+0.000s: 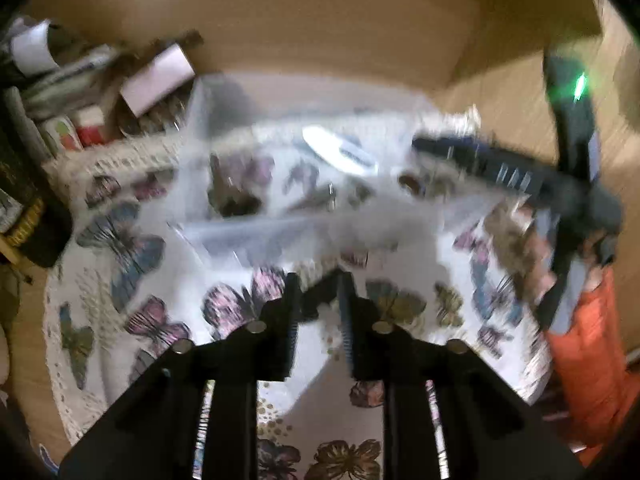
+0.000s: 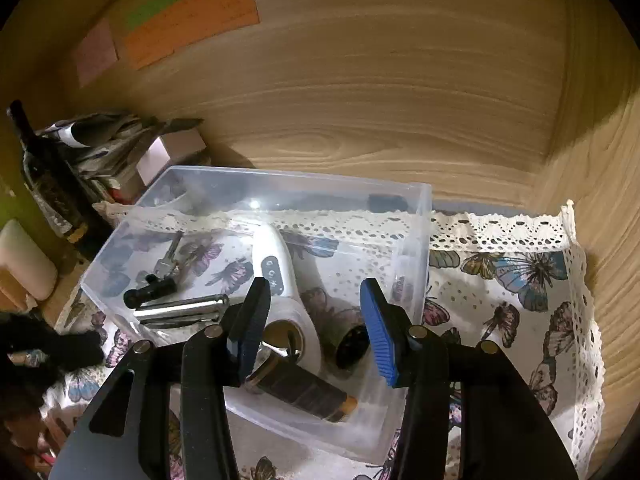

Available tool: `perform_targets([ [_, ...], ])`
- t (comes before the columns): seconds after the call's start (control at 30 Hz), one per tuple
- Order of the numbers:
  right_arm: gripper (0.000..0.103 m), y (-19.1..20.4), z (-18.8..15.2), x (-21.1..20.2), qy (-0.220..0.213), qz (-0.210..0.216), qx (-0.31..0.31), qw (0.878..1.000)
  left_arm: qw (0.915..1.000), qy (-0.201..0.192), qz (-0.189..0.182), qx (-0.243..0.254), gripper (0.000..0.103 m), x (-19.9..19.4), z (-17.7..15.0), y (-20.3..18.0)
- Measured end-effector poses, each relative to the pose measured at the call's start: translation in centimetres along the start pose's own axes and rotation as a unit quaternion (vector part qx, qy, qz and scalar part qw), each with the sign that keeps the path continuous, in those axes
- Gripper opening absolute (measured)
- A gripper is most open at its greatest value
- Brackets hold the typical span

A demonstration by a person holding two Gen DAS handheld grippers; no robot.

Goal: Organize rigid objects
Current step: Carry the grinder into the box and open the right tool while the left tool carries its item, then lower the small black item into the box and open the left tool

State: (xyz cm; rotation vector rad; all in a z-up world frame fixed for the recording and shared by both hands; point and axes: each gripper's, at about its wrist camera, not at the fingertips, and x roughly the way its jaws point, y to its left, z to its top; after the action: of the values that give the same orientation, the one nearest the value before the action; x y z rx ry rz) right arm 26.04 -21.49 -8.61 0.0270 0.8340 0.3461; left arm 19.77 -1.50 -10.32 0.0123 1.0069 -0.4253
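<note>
Clear plastic bin already holds most items.
Both tools empty: right tool gapes above it, left tool nearly together; table looks cleared.

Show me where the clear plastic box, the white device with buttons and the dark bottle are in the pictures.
clear plastic box (image 2: pixel 416 240), right wrist view, on its bare right wall.
white device with buttons (image 2: pixel 276 256), right wrist view, on the upper part of its white handle.
dark bottle (image 2: pixel 48 184), right wrist view, on the bottle's body.
</note>
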Motion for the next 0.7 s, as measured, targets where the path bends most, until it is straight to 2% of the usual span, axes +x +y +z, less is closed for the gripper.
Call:
perform_targets([
  [0.1, 0.044, 0.1, 0.0, -0.2, -0.001, 0.002, -0.001, 1.000, 0.9993, 0.034, 0.012, 0.004, 0.021, 2.7, -0.3, -0.1],
  [0.17, 0.044, 0.3, -0.1, -0.4, -0.002, 0.004, 0.000, 1.000, 0.9990, 0.043, 0.015, 0.002, 0.023, 3.6, -0.2, 0.1],
  [0.2, 0.044, 0.4, -0.2, -0.5, -0.003, 0.006, 0.000, 1.000, 0.9989, 0.042, 0.019, 0.003, 0.026, 4.0, 0.1, 0.1],
  [0.27, 0.044, 0.5, -0.3, -0.7, -0.003, 0.007, -0.003, 1.000, 0.9990, 0.038, 0.023, 0.006, 0.043, 4.3, 0.4, 0.1],
  [0.33, 0.044, 0.6, -0.4, -1.0, -0.005, 0.006, -0.005, 1.000, 0.9990, 0.032, 0.030, 0.014, 0.048, 4.6, 0.6, -0.3],
  [0.43, 0.044, 0.5, -0.6, -1.3, -0.006, 0.009, 0.002, 1.000, 0.9983, 0.038, 0.032, 0.031, 0.048, 5.5, 0.7, -1.1],
  [0.5, 0.044, 0.5, -0.7, -1.5, -0.006, 0.014, 0.007, 1.000, 0.9972, 0.036, 0.048, 0.046, 0.048, 6.0, 0.6, -1.7],
  [0.53, 0.044, 0.6, -0.8, -1.6, -0.007, 0.014, 0.008, 1.000, 0.9964, 0.031, 0.058, 0.054, 0.045, 6.0, 0.4, -2.1],
  [0.57, 0.044, 0.7, -0.9, -1.8, -0.009, 0.014, 0.007, 1.000, 0.9961, 0.028, 0.063, 0.056, 0.032, 6.0, 0.4, -2.1],
  [0.6, 0.044, 0.9, -1.1, -2.1, -0.010, 0.015, 0.004, 1.000, 0.9959, 0.025, 0.068, 0.054, 0.023, 5.8, 0.3, -2.1],
  [0.63, 0.044, 1.0, -1.2, -2.2, -0.012, 0.015, 0.002, 1.000, 0.9963, 0.023, 0.069, 0.047, 0.019, 5.6, 0.3, -1.9],
  [0.7, 0.044, 1.3, -1.5, -2.6, -0.014, 0.020, 0.001, 1.000, 0.9976, 0.021, 0.059, 0.028, 0.019, 5.1, 0.0, -1.3],
])
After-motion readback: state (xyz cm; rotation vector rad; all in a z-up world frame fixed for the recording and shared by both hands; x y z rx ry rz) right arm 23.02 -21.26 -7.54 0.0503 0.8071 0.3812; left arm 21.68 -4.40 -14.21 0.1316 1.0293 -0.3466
